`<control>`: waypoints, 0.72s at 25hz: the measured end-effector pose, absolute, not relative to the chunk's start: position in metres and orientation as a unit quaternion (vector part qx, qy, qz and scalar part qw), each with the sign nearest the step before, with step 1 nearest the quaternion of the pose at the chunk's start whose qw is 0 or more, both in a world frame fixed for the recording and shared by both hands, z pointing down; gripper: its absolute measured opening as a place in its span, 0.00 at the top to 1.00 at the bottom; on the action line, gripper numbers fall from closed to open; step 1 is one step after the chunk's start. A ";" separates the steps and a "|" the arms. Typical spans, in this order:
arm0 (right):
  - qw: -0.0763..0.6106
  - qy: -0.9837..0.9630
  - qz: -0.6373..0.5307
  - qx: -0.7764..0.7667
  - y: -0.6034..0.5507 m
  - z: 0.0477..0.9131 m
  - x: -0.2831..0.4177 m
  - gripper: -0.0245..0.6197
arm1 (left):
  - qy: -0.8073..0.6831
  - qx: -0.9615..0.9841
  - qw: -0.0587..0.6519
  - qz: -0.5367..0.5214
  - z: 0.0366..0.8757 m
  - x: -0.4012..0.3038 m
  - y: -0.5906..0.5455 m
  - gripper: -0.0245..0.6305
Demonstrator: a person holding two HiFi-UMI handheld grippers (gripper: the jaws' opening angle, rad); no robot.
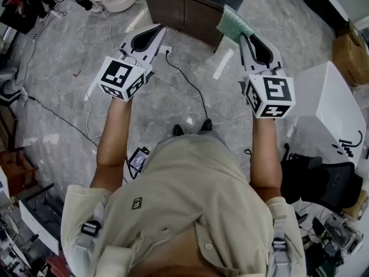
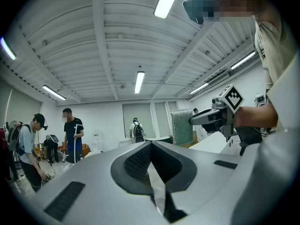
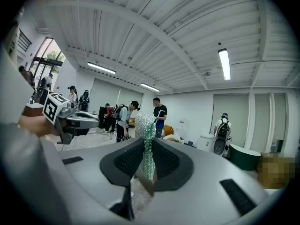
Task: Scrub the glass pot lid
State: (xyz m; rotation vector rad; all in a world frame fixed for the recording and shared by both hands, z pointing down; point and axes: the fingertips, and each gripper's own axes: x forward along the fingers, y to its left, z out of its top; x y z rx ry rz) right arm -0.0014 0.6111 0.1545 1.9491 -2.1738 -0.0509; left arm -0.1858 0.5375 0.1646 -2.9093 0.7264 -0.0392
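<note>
Left gripper (image 1: 157,34): you are holding it raised over the grey marbled floor (image 1: 69,45), its jaws pressed together with nothing between them. Right gripper (image 1: 247,39): you are holding it alongside the left and well apart from it, its jaws clamping a green textured sheet (image 3: 146,125), probably a mesh scouring pad, which is sticking up past the fingertips. A black cable (image 1: 187,79) is trailing across the floor below.

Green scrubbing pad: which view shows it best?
The left gripper view: the green scrubbing pad shows its whole flat face there. The right gripper view has it edge-on between the jaws; the head view shows part past the right gripper.
</note>
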 end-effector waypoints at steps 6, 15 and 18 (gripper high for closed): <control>0.111 -0.739 -0.018 0.664 0.604 0.154 -0.007 0.85 | 0.241 -0.968 0.071 -0.013 0.165 -0.190 0.530 0.94; 0.116 -0.737 -0.017 0.666 0.588 0.156 -0.015 0.85 | 0.236 -0.969 0.068 -0.008 0.166 -0.196 0.513 0.94; 0.120 -0.736 -0.016 0.666 0.581 0.157 -0.015 0.85 | 0.233 -0.970 0.065 -0.005 0.167 -0.194 0.505 0.94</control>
